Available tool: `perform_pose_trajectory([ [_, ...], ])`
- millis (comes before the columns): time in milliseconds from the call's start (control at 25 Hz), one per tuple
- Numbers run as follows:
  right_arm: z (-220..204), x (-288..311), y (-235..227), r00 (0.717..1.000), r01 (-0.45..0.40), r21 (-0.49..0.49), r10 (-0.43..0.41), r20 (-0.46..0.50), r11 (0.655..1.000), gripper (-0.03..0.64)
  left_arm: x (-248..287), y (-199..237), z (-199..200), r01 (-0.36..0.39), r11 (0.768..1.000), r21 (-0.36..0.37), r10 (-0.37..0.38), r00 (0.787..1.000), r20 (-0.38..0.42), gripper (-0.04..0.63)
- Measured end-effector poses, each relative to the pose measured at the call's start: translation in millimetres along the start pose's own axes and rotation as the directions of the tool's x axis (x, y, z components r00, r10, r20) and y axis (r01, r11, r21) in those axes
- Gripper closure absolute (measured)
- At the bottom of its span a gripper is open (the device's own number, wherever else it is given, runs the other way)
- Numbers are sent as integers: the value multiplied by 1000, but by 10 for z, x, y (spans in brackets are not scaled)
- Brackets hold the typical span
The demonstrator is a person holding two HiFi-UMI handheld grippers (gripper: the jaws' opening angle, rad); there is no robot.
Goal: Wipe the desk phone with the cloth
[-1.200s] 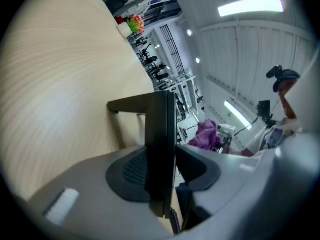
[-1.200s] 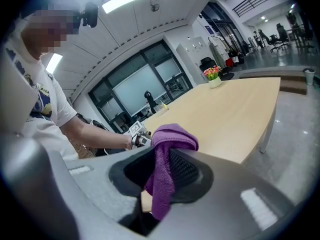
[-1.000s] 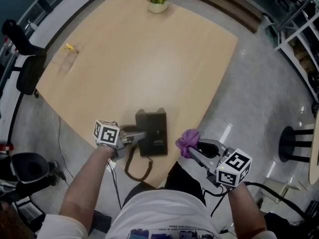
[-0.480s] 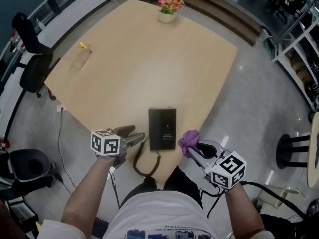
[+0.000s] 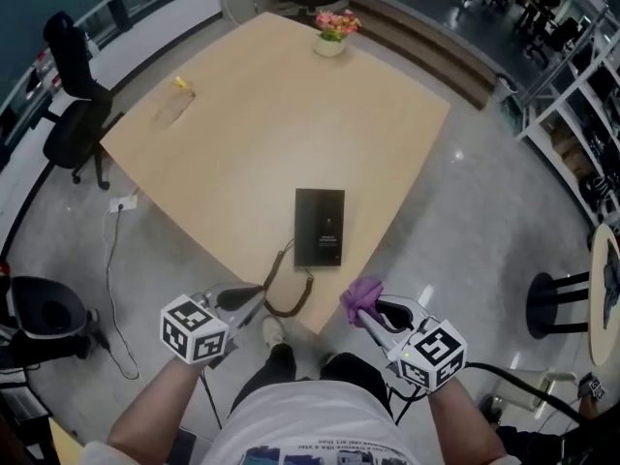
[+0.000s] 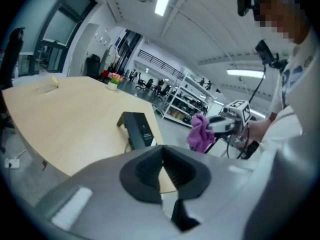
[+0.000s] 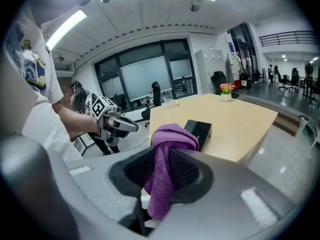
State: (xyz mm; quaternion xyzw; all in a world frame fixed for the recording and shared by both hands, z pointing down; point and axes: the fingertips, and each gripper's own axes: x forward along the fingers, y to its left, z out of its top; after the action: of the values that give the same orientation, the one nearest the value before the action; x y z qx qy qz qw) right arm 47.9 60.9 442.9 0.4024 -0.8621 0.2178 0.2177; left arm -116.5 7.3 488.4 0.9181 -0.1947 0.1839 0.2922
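Observation:
The black desk phone (image 5: 319, 226) lies flat near the front edge of the light wooden table (image 5: 262, 114), and its curly cord (image 5: 288, 296) hangs over that edge. My left gripper (image 5: 244, 303) is off the table, left of the cord; its jaws have just been closing and stand shut with nothing between them (image 6: 161, 166). My right gripper (image 5: 372, 309) is below the phone's near right corner, shut on a bunched purple cloth (image 5: 361, 296). In the right gripper view the cloth (image 7: 165, 169) hangs between the pads, with the phone (image 7: 199, 130) beyond. Neither gripper touches the phone.
A pot of flowers (image 5: 330, 29) stands at the table's far edge, and a small yellow thing (image 5: 180, 83) lies at its left corner. A black office chair (image 5: 73, 114) stands to the left, a stool (image 5: 562, 303) and shelving to the right. A cable (image 5: 114, 260) runs over the floor.
Both grippers drew back from the phone towards me, off the table's front edge. The left one left the phone's left side and its jaws came together. The cloth stayed in the right gripper.

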Motion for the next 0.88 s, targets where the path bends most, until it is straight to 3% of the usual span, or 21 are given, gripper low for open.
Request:
perform_pose_trajectory([
  [80, -44, -86, 118, 1000, -25, -44, 26, 14, 999, 526, -55, -303, -59, 9, 1000, -5, -9, 1000, 22, 590],
  [240, -138, -352, 325, 994, -69, -126, 79, 77, 990, 526, -116, -876, -248, -50, 997, 50, 48, 998, 38, 589],
  [480, -535, -923, 739, 983, -129, -192, 151, 104, 973, 526, -274, -1880, -490, -85, 996, -19, 87, 983, 162, 589],
  [680, -877, -1347, 1143, 975, -171, -216, 197, 105, 961, 526, -473, -2508, -801, -106, 994, -14, 107, 984, 145, 589],
  [880, -1128, -1623, 1357, 981, -139, -184, 160, 107, 973, 526, -672, -2839, -954, -100, 994, 42, 93, 986, 137, 589],
])
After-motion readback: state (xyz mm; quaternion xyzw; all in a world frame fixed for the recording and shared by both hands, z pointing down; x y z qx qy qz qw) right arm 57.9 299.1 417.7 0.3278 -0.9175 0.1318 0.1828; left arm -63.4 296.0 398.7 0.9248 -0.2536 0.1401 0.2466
